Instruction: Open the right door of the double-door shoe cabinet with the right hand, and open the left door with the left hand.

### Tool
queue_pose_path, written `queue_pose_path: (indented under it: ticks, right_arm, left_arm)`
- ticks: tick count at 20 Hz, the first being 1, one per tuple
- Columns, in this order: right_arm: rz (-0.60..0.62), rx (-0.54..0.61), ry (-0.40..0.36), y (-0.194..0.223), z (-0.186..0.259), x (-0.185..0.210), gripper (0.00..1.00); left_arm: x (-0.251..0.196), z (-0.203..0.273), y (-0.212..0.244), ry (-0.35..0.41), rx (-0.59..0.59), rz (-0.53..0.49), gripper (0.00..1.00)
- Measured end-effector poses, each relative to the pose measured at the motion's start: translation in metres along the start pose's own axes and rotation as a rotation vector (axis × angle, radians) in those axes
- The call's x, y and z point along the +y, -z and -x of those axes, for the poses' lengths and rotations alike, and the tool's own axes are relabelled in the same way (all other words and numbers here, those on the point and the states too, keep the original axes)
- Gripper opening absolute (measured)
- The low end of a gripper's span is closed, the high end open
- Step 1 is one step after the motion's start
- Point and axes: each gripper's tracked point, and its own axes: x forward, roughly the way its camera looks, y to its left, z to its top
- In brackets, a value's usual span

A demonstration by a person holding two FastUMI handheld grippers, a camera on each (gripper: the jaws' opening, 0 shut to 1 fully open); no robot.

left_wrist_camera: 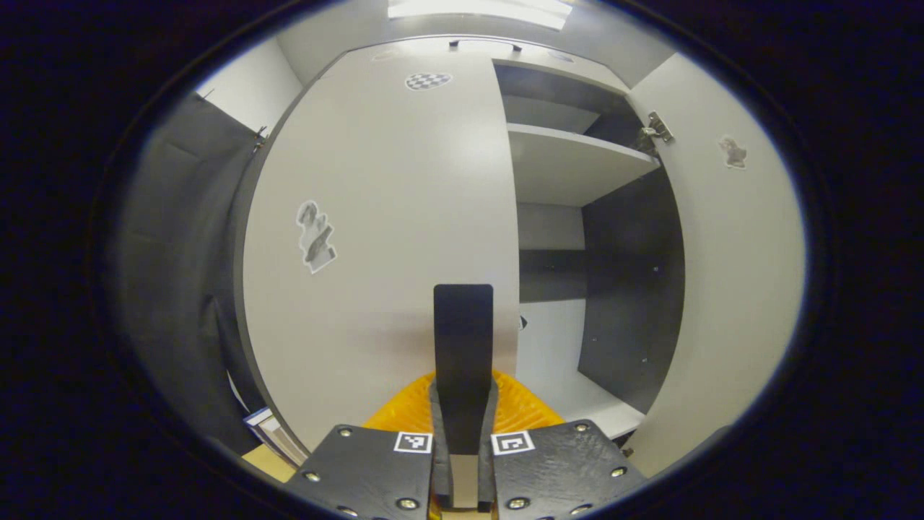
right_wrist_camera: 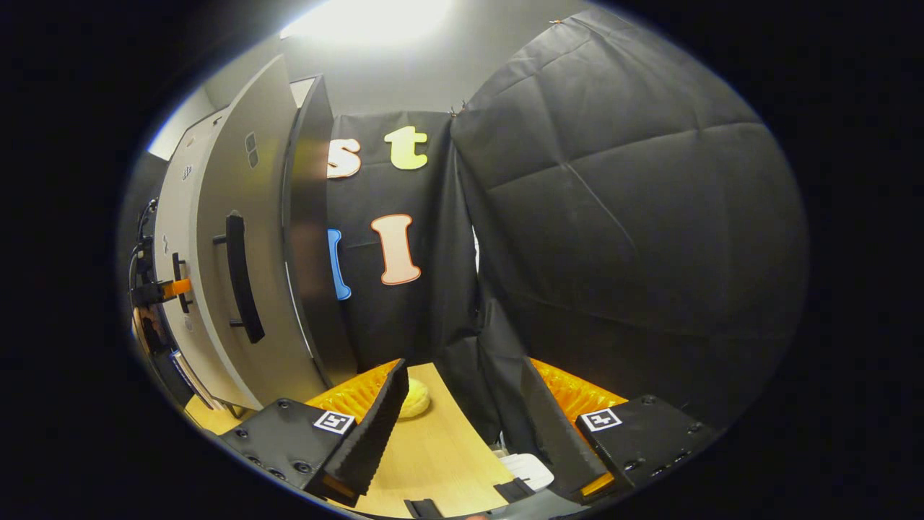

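In the left gripper view the white left door [left_wrist_camera: 375, 217] stands closed. Its black vertical handle [left_wrist_camera: 463, 318] rises between the fingers of my left gripper [left_wrist_camera: 463, 393], which is shut on it. The right door [left_wrist_camera: 736, 274] is swung open, inner face and hinge [left_wrist_camera: 658, 130] showing, with shelves [left_wrist_camera: 570, 166] behind. In the right gripper view my right gripper [right_wrist_camera: 462, 426] is open and holds nothing, away from the cabinet. The right door's outer face [right_wrist_camera: 238, 180] and long black handle [right_wrist_camera: 240, 282] are at the left, and beyond them my left gripper [right_wrist_camera: 155, 291] is at the left door's handle [right_wrist_camera: 178, 282].
Black cloth wall [right_wrist_camera: 613, 217] hangs close ahead of the right gripper. A wooden surface [right_wrist_camera: 433, 448] lies below, with a yellow object [right_wrist_camera: 416, 397] and a white object [right_wrist_camera: 528, 469] on it. Flat items [left_wrist_camera: 263, 422] lie at the cabinet's lower left.
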Motion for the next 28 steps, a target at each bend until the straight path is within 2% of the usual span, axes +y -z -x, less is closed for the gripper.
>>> queue_pose_path:
  ticks: [9,10,12,13,14,15,16,18,23,28]
  right_arm:
    - [0.018,-0.026,-0.083,-0.010,0.011,0.006,0.98]
    - [0.018,-0.025,-0.093,-0.010,0.011,0.007,0.92]
    - [0.011,-0.018,-0.119,-0.009,0.011,0.009,0.92]
    - [0.011,-0.015,-0.133,-0.008,0.012,0.009,0.98]
    - [0.017,-0.011,-0.146,-0.008,0.013,0.011,0.98]
    - [0.029,-0.007,-0.155,-0.006,0.013,0.011,0.92]
    - [0.043,-0.003,-0.160,-0.003,0.013,0.012,0.92]
    - [0.053,0.001,-0.171,-0.002,0.013,0.016,0.98]
    - [0.027,0.003,-0.203,-0.001,0.010,0.048,0.98]
    - [0.028,0.014,-0.209,0.008,0.021,0.083,0.98]
  left_arm:
    - [0.021,0.055,-0.002,-0.045,-0.005,0.041,0.15]
    - [0.026,0.064,0.000,-0.057,-0.008,0.039,0.15]
    - [0.031,0.078,-0.001,-0.075,-0.011,0.038,0.15]
    - [0.035,0.085,-0.001,-0.084,-0.011,0.046,0.15]
    - [0.040,0.093,-0.002,-0.090,-0.008,0.046,0.15]
    - [0.044,0.097,-0.005,-0.092,-0.006,0.041,0.15]
    - [0.048,0.101,-0.004,-0.089,-0.004,0.045,0.12]
    - [0.053,0.107,-0.005,-0.087,0.001,0.048,0.11]
    - [0.069,0.125,-0.009,-0.092,-0.022,0.046,0.11]
    - [0.089,0.143,-0.010,-0.032,-0.018,0.059,0.11]
